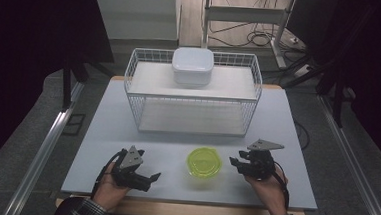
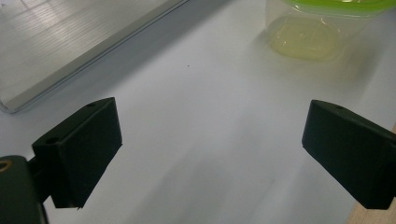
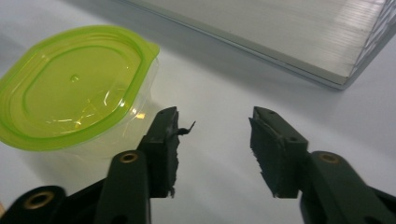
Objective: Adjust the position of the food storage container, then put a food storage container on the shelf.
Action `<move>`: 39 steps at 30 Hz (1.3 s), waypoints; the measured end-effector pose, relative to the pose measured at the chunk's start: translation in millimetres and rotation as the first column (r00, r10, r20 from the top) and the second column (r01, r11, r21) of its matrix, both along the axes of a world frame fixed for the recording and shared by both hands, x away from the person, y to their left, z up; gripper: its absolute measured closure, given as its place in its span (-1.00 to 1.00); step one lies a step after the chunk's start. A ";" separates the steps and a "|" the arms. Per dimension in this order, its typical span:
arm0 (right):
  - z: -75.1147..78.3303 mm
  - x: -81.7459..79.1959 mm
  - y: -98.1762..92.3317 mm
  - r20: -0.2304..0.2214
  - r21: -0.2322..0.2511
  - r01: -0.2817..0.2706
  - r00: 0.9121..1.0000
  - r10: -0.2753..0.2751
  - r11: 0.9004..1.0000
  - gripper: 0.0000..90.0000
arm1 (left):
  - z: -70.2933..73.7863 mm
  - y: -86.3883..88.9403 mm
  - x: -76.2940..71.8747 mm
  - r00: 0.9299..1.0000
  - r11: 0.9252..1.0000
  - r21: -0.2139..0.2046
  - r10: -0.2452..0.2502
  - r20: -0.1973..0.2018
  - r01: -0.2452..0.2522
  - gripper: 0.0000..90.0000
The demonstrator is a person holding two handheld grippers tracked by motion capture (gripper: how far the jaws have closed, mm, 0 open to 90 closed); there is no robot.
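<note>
A clear plastic tub with a lime-green lid (image 1: 204, 162) stands on the white table near the front edge, between my two grippers. In the right gripper view the tub (image 3: 77, 88) sits just left of the jaws, apart from them. My right gripper (image 1: 240, 161) is open, with bare table between its fingers (image 3: 215, 140). My left gripper (image 1: 150, 177) rests low at the front left, jaws spread wide and holding nothing (image 2: 210, 158); the tub (image 2: 317, 28) lies ahead of it to the upper right.
A white wire rack (image 1: 193, 93) with two shelves stands at the back of the table, a white lidded box (image 1: 192, 65) on its top shelf. The rack's lower shelf edge (image 3: 289, 37) lies close ahead of the right gripper. The table's front edge (image 1: 187, 202) is close to both hands.
</note>
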State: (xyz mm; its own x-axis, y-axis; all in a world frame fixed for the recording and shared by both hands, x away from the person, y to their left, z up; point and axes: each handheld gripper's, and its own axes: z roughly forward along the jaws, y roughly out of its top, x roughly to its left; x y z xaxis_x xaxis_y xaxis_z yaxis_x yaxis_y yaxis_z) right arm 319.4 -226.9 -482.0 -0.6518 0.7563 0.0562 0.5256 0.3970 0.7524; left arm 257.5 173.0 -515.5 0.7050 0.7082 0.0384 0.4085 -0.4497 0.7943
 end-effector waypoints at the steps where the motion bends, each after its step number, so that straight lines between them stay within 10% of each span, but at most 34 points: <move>1: 1.0 -1.0 -1.0 0.001 0.005 0.004 1.000 -0.004 1.000 0.04 | -0.6 -0.4 0.0 1.000 1.000 0.004 -0.001 0.001 0.001 -0.90; 26: -6.2 1.7 3.0 0.017 0.061 0.003 1.000 -0.004 0.998 -0.88 | -2.0 -0.9 -0.5 1.000 1.000 0.015 -0.003 0.020 0.003 -0.91; 39: -1.5 4.2 23.5 -0.081 0.101 -0.061 0.994 0.069 0.993 -0.66 | -3.3 -2.5 -0.3 1.000 1.000 0.018 -0.008 0.017 0.007 -0.91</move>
State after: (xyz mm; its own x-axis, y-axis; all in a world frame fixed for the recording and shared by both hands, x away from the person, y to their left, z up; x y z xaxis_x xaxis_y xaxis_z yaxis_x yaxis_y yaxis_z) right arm 323.6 -203.3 -483.5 -0.6894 0.7004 0.1849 0.5639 0.3587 0.7439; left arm 257.2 170.5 -518.8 0.7093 0.7020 0.0631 0.3913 -0.4666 0.7932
